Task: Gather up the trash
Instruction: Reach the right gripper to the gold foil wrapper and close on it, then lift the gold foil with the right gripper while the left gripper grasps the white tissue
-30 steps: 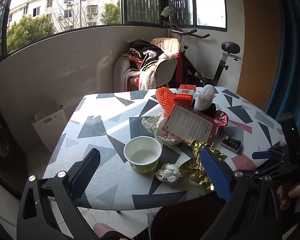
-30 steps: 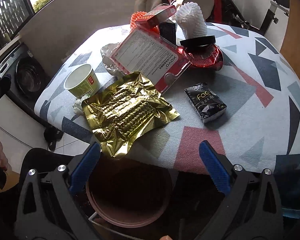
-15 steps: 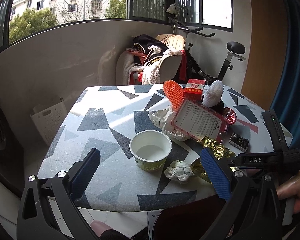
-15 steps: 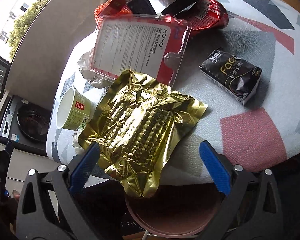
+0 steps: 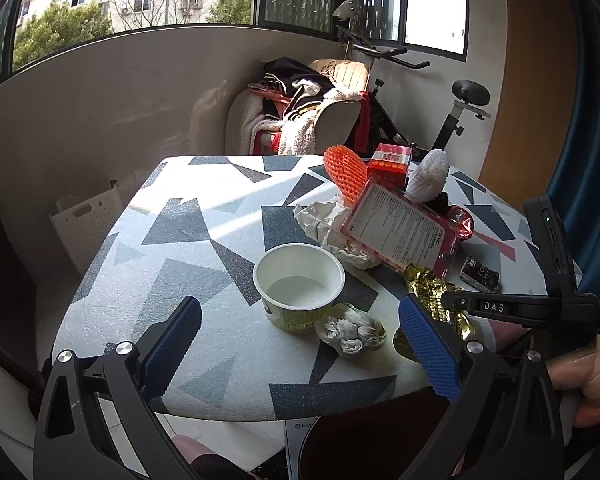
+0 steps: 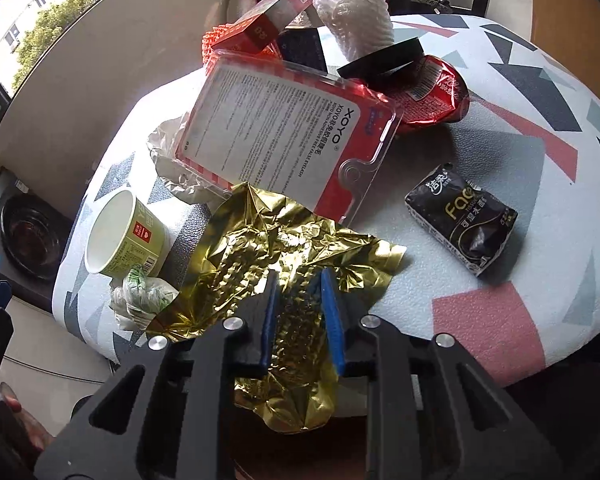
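A crumpled gold foil wrapper [image 6: 292, 256] lies over the near edge of the patterned table [image 6: 480, 312]. My right gripper [image 6: 298, 280] has its blue fingers closed in on the wrapper's middle. The wrapper also shows in the left wrist view [image 5: 432, 292]. My left gripper [image 5: 300, 340] is open and empty, held before the table's near edge, facing a green paper cup [image 5: 298, 292] and a crumpled white wad [image 5: 350, 330]. The cup [image 6: 124, 236] and wad [image 6: 140, 292] also show in the right wrist view.
On the table are a red blister pack [image 6: 284, 132], a black tissue pack [image 6: 462, 218], a red snack bag [image 6: 432, 92], a red box [image 6: 264, 24], white foam netting [image 6: 352, 4] and crumpled white paper [image 5: 328, 228]. A round bin [image 5: 360, 452] sits below the table's edge. A chair and exercise bike stand behind.
My right gripper has moved in over the gold wrapper and its fingers have closed on it. The left gripper has drifted slightly nearer the table, still open.
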`<state>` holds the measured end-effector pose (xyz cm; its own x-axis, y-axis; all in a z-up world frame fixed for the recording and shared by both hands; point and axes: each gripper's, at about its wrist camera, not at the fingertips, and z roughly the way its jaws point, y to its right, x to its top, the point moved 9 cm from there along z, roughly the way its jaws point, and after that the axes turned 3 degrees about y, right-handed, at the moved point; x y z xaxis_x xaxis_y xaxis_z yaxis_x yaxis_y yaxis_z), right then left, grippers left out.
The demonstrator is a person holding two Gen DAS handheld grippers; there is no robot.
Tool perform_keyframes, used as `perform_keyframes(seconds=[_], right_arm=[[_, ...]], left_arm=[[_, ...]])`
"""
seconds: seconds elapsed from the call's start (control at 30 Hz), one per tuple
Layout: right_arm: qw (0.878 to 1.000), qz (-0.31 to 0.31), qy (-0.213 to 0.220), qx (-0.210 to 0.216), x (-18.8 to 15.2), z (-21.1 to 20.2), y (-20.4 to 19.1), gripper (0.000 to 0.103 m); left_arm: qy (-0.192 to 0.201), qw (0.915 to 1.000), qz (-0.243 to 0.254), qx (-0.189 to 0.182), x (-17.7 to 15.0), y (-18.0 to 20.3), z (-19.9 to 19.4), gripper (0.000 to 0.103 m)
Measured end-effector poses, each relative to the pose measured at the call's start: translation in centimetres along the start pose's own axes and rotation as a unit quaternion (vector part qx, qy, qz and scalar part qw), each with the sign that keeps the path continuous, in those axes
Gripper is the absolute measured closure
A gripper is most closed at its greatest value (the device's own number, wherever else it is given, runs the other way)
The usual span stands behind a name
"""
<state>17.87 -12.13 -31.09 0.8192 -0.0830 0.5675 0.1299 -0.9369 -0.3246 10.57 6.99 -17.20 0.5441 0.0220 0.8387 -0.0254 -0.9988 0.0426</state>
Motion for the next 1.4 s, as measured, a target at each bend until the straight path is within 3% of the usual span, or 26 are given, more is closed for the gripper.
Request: perform_keyframes(seconds=[0.03, 0.27, 0.53, 0.57, 0.67, 0.77, 1.0, 1.03, 1.1, 1.23, 1.37, 1.4], right_arm=[[1.0, 0.006, 0.004, 0.012, 0.2, -0.4, 0.1, 0.098], [0.997, 0.024, 0.025, 0.067, 0.9, -3.0, 1.2, 0.098], [0.999, 0.011, 0.001, 0.044, 0.2, -2.5, 2.3, 0.095], [0.999, 0.014, -0.002, 0.045, -0.1, -2.4, 2.5, 0.093], [0.999, 0.027, -0.013, 0.045, -0.9, -2.1, 2.9, 0.072], [0.998, 0.031, -0.018, 0.051, -1.4, -1.9, 2.9, 0.058], [0.997, 0.021, -0.028, 0.062, -1.9, -0.7, 1.5, 0.055], [0.998, 0.018, -0.026, 0.059, -1.8, -0.5, 1.4, 0.053], [0.999, 0.016, -0.023, 0.046, -1.6, -0.1, 1.4, 0.038], [0.999, 0.013, -0.018, 0.039, -0.9, 0.5, 1.1, 0.029], [1.0, 0.007, -0.012, 0.025, -0.1, 1.4, 0.5, 0.026], [1.0, -0.002, -0.01, 0.017, 0.0, 1.6, 0.4, 0.033]], left_arm=[[-0.001, 1.0, -0.001, -0.002, -0.1, 0.0, 0.1, 0.009], [-0.021, 0.9993, -0.016, -0.026, -1.1, 0.6, 0.5, 0.018], [-0.029, 0.9988, -0.02, -0.033, -1.5, 1.2, 1.1, 0.019], [-0.029, 0.9988, -0.019, -0.034, -1.5, 1.3, 1.1, 0.019], [-0.031, 0.9987, -0.019, -0.036, -1.6, 1.4, 1.2, 0.019], [-0.034, 0.9985, -0.019, -0.038, -1.8, 1.4, 1.5, 0.019], [-0.04, 0.9981, -0.021, -0.041, -2.2, 1.4, 2.2, 0.019], [-0.041, 0.9981, -0.022, -0.041, -2.3, 1.4, 2.2, 0.019], [-0.044, 0.9979, -0.023, -0.042, -2.5, 1.4, 2.4, 0.019], [-0.048, 0.9976, -0.026, -0.043, -2.9, 1.4, 2.7, 0.019], [-0.051, 0.9974, -0.026, -0.044, -3.1, 1.4, 2.9, 0.019], [-0.052, 0.9973, -0.026, -0.044, -3.1, 1.4, 2.9, 0.019]])
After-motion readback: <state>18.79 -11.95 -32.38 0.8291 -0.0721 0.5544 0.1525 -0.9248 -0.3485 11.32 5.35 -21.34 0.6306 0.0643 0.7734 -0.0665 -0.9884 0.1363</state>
